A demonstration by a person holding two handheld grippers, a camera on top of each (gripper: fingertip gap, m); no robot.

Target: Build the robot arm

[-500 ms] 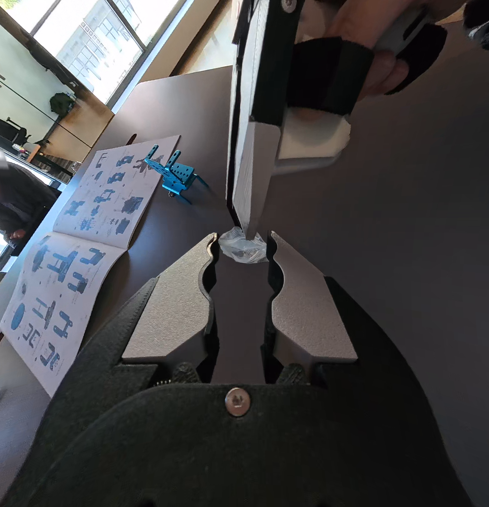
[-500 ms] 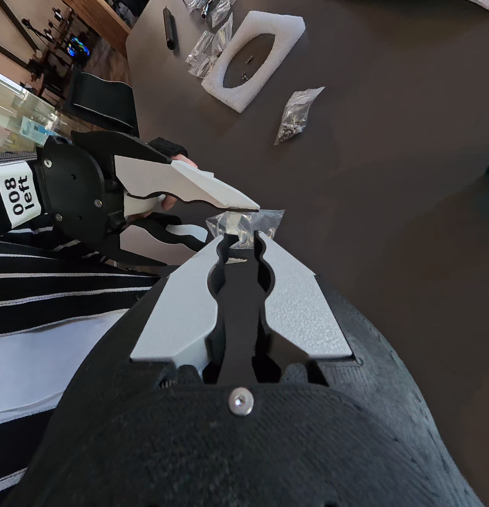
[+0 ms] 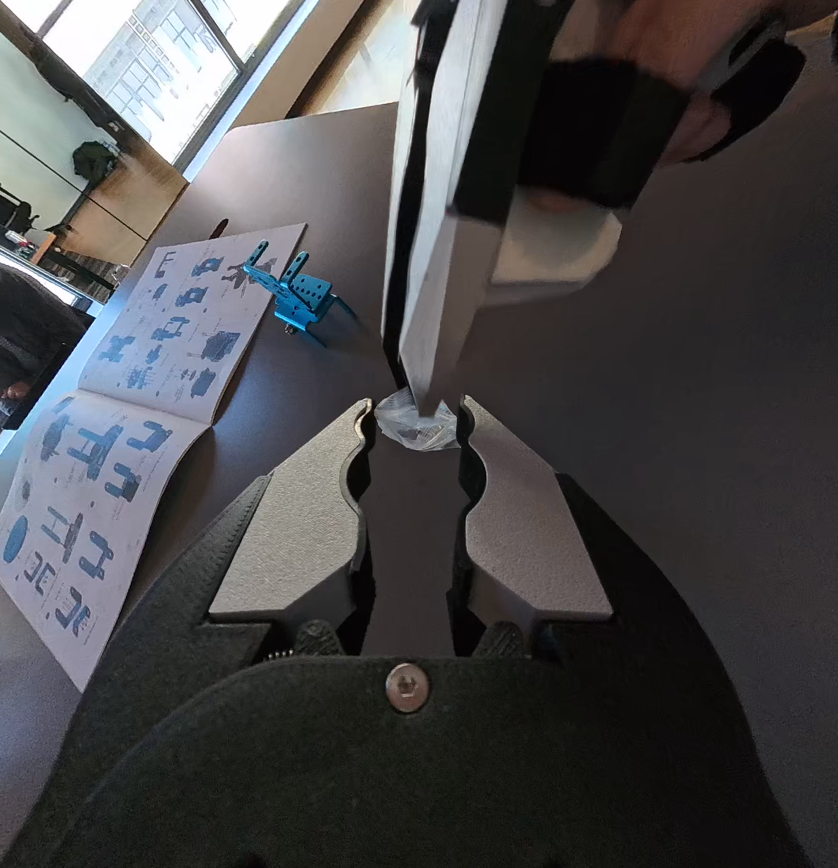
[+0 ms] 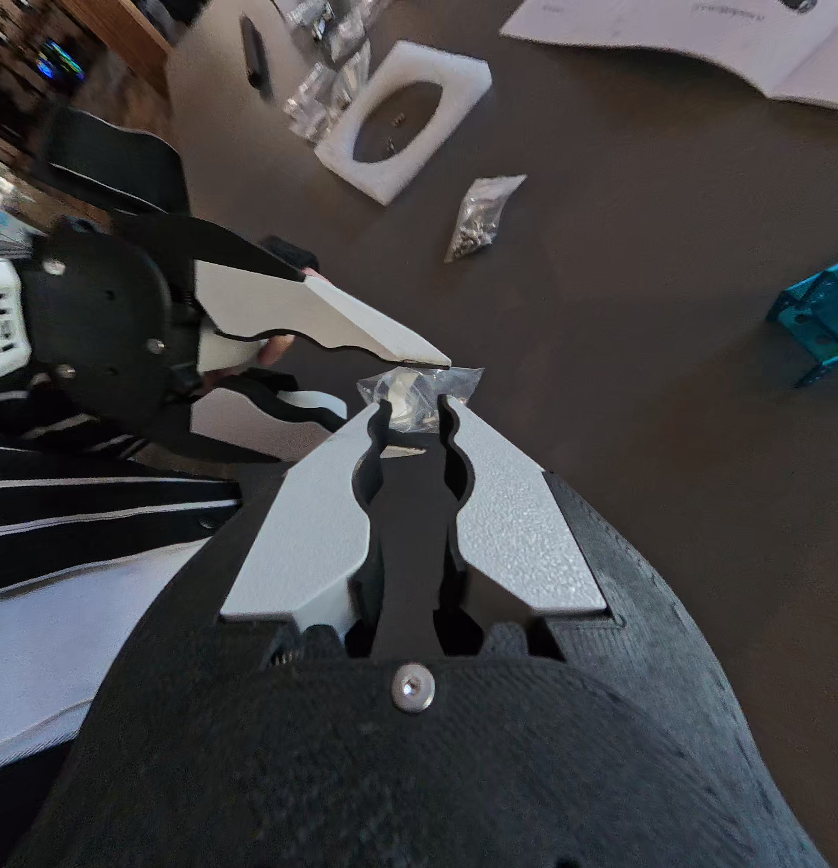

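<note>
Small clear plastic bag (image 4: pixel 457 381) of metal bits caught between both tools, just clear of the dark table (image 3: pixel 689 493). Left gripper (image 3: pixel 416 406) brought in level, jaws standing a little apart and pressed against the bag's two sides, the crumpled film filling the gap between the tips. Right gripper (image 4: pixel 413 401) coming down from above in the left wrist view, jaws narrowed onto the same bag near its middle, apparently pinching film rather than hardware. Likely very light, limp and slick, prone to slide or tear under a hard pull; loose contents liable to shift toward whichever end hangs lowest. Best taken by an empty corner or flattened edge of the film, away from the lumpy part. Farther off on the table, a white foam frame (image 4: pixel 459 80) with two small screws (image 4: pixel 398 121) lying in its cutout. Beside that, a sealed bag of screws (image 4: pixel 478 220) lying alone, and a heap of similar little bags (image 4: pixel 323 94) next to a black rod (image 4: pixel 255 54), blurred. Blue perforated metal bracket (image 3: pixel 297 296) standing just beside an open instruction booklet (image 3: pixel 125 422), well apart from the grippers
</note>
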